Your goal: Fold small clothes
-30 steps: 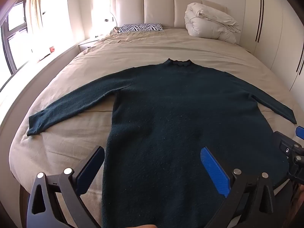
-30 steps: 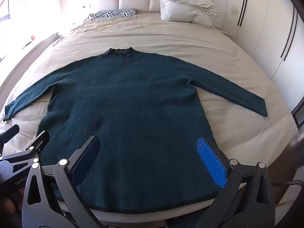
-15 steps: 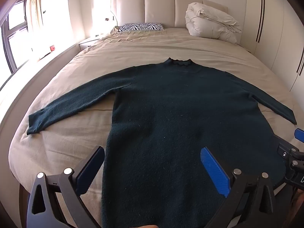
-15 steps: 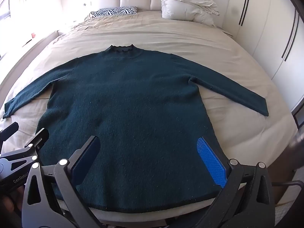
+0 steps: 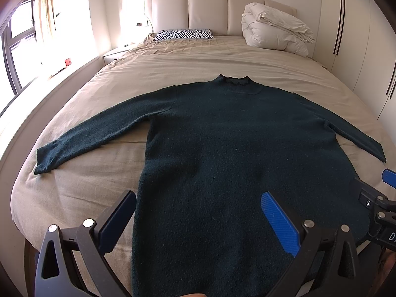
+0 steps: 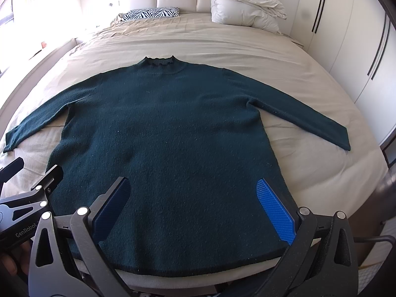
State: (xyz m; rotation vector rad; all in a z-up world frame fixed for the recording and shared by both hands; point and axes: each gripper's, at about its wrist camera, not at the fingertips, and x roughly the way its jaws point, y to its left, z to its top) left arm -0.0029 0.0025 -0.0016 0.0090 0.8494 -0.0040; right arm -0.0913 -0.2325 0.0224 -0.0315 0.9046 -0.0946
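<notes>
A dark teal long-sleeved sweater (image 5: 222,143) lies flat on the bed, collar toward the headboard, both sleeves spread out to the sides; it also shows in the right wrist view (image 6: 168,133). My left gripper (image 5: 198,212) is open and empty above the sweater's lower left part. My right gripper (image 6: 195,203) is open and empty above the lower right part, near the hem (image 6: 198,272) at the bed's foot edge. Each gripper shows at the edge of the other's view: the right gripper (image 5: 376,198) and the left gripper (image 6: 22,198).
The bed (image 5: 198,59) has a beige cover. A zebra-print pillow (image 5: 184,34) and a folded white duvet (image 5: 274,32) lie at the headboard. White wardrobes (image 6: 358,37) stand on the right, a window (image 5: 17,49) and nightstand (image 5: 113,54) on the left.
Both grippers stay open and nearly still; the views drift very slightly. The sweater has not moved.
</notes>
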